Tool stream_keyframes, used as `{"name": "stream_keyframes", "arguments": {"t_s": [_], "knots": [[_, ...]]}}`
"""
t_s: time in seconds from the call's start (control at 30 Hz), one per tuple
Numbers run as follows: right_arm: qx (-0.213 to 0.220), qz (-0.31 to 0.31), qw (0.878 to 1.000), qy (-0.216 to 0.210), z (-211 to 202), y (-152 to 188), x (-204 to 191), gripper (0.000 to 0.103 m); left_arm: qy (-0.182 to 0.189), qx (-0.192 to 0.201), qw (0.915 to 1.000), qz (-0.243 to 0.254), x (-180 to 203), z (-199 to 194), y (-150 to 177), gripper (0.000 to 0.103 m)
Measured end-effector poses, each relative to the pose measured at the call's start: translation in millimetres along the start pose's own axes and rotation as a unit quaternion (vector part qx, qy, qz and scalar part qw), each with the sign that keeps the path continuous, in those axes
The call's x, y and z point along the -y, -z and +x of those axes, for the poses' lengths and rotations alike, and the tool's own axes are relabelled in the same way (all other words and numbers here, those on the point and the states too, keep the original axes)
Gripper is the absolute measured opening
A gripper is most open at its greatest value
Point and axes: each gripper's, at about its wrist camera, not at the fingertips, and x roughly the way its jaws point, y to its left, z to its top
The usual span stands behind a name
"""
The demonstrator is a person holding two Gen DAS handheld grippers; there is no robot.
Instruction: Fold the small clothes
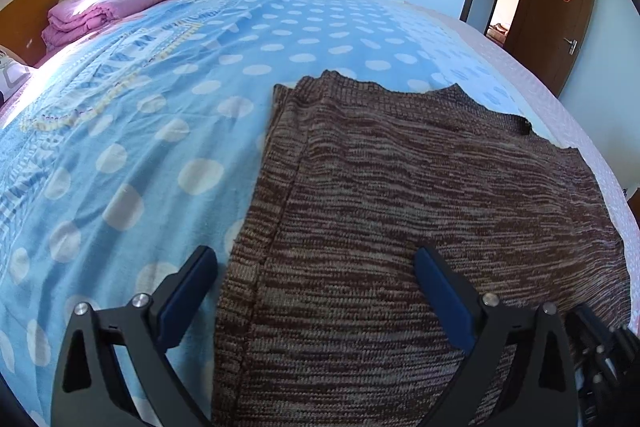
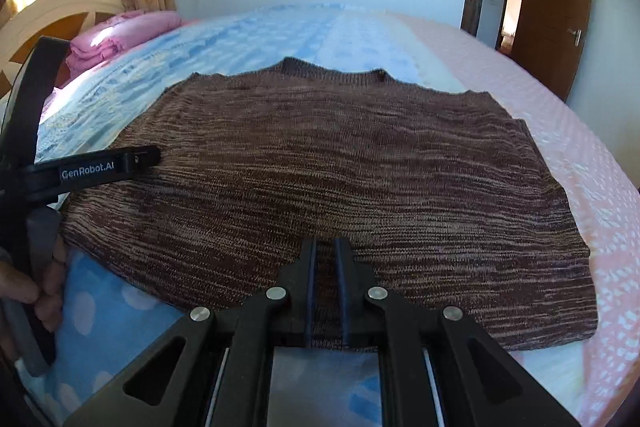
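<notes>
A brown marled knit sweater [image 1: 400, 207] lies flat on the bed with its sleeves folded in and its collar at the far side; it also shows in the right wrist view [image 2: 320, 163]. My left gripper [image 1: 316, 263] is open, its jaws wide apart over the sweater's left edge near the hem. It shows from the side in the right wrist view [image 2: 132, 161]. My right gripper [image 2: 325, 247] has its jaws nearly together over the sweater's near hem, with a narrow strip of knit between the pads.
The bed has a blue sheet with white dots [image 1: 160, 107] and a pink sheet at the right [image 2: 580, 167]. A folded pink quilt [image 1: 104, 7] lies by the headboard. A brown door [image 1: 560, 15] stands open at the far right.
</notes>
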Motion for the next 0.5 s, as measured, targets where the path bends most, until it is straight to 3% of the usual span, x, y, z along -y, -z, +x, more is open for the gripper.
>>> {"name": "stream_keyframes", "arguments": {"t_s": [0.17,0.3,0.5], "knots": [[0.006,0.008,1.000,-0.008,-1,5,2,0.010,0.012,-0.001,0.9999,-0.007,-4,-1,0,0.103],[0.011,0.022,0.999,-0.025,-5,7,8,0.010,0.052,0.012,0.9977,-0.043,-21,-14,5,0.102],[0.017,0.048,0.997,-0.056,-4,8,19,0.011,0.129,0.041,0.9833,-0.122,-64,-46,38,0.102]]}}
